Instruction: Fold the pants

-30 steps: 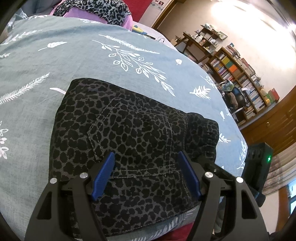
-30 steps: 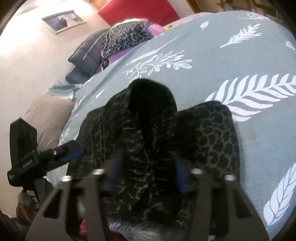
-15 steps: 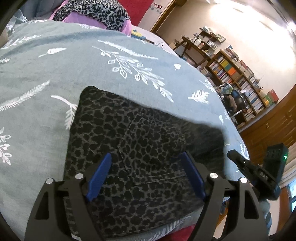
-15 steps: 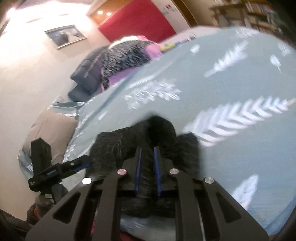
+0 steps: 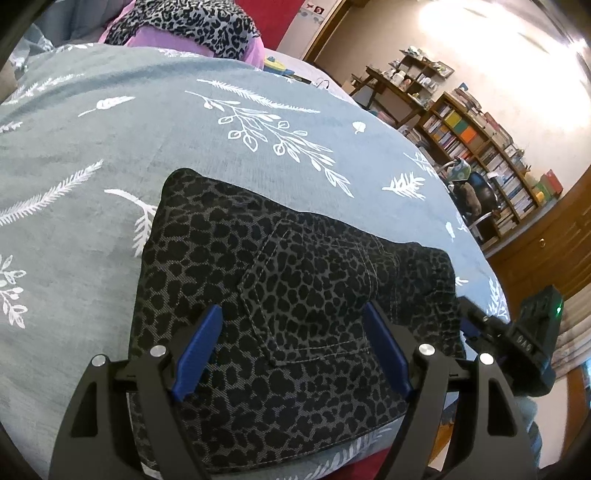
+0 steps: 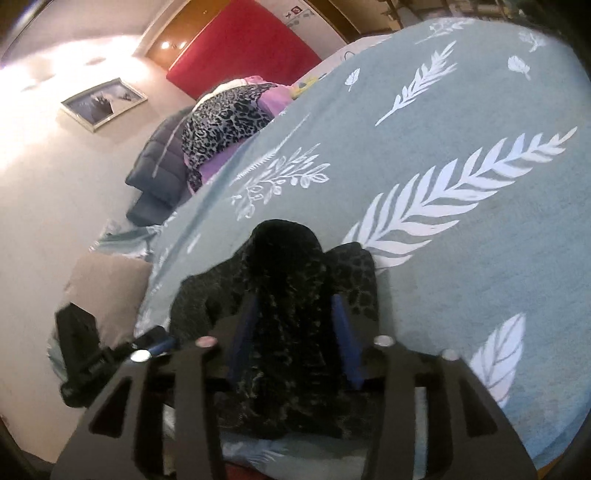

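Note:
Dark leopard-print pants (image 5: 295,295) lie folded in a compact bundle near the front edge of the grey-green leaf-print bedspread (image 5: 147,129), back pocket up. My left gripper (image 5: 291,332) is open, its blue fingers hovering over the pocket area. In the right wrist view the pants (image 6: 288,280) bulge up as a dark hump between the fingers of my right gripper (image 6: 291,321), which is open around that fold. The right gripper also shows at the pants' right end in the left wrist view (image 5: 517,339).
A pile of clothes with a leopard-print piece (image 5: 184,22) lies at the far end of the bed, with a dark padded jacket (image 6: 159,166) beside it. Bookshelves (image 5: 491,147) and a desk chair (image 5: 469,188) stand right of the bed. A beige cushion (image 6: 107,288) lies at left.
The right gripper was shut on the pants' fold half a second ago and has opened around it. The left gripper stayed open above the pocket; the bundle settled flatter.

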Motion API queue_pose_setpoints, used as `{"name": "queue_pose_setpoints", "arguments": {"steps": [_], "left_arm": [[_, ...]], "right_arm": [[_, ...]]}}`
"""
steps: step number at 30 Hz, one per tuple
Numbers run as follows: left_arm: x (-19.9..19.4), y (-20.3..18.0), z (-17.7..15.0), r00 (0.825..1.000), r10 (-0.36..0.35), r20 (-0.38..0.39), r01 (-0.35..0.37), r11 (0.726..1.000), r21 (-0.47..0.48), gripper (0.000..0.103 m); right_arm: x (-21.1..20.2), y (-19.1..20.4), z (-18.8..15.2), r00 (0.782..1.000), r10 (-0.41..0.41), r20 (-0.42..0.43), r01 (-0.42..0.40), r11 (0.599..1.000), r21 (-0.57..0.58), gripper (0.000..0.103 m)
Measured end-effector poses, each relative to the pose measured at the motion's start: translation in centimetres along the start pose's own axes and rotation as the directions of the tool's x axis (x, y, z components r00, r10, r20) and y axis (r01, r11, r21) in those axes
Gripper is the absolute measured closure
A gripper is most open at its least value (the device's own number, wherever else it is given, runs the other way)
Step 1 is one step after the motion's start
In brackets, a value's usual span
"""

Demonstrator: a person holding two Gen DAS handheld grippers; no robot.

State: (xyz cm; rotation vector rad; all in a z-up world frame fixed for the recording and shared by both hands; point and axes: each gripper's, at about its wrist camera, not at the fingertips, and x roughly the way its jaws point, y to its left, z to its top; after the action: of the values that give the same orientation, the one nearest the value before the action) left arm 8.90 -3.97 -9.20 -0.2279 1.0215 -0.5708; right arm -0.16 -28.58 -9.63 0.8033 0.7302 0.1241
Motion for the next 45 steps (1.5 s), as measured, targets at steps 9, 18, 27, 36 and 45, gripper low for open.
{"name": "queue_pose_setpoints", "arguments": {"steps": [9, 18, 27, 36, 45], "left_arm": [[0.2, 0.0, -0.3, 1.000, -0.002, -0.011, 0.002, 1.000, -0.014, 0.025], [0.2, 0.6, -0.2, 1.000, 0.002, -0.008, -0.002, 1.000, -0.013, 0.025], [0.2, 1.0, -0.4, 1.000, 0.004, -0.007, -0.004, 1.000, -0.020, 0.025], [0.3, 1.0, -0.4, 1.000, 0.008, -0.011, -0.008, 1.000, -0.018, 0.025], [0.3, 0.7, 0.1, 1.000, -0.001, -0.010, 0.001, 1.000, -0.017, 0.025]], "right_arm": [[0.5, -1.4, -0.2, 0.998, 0.061, 0.000, -0.061, 0.993, 0.105, 0.051], [-0.3, -1.5, -0.9, 0.992, 0.122, 0.031, -0.125, 0.982, 0.140, 0.048], [-0.1, -1.6, -0.8, 0.993, 0.115, 0.023, -0.117, 0.985, 0.124, 0.040], [2.9, -0.3, -0.9, 0.998, 0.046, -0.051, -0.045, 0.999, 0.019, 0.045], [1.3, 2.5, -0.5, 1.000, 0.000, -0.025, -0.003, 0.995, -0.098, 0.090]]}}
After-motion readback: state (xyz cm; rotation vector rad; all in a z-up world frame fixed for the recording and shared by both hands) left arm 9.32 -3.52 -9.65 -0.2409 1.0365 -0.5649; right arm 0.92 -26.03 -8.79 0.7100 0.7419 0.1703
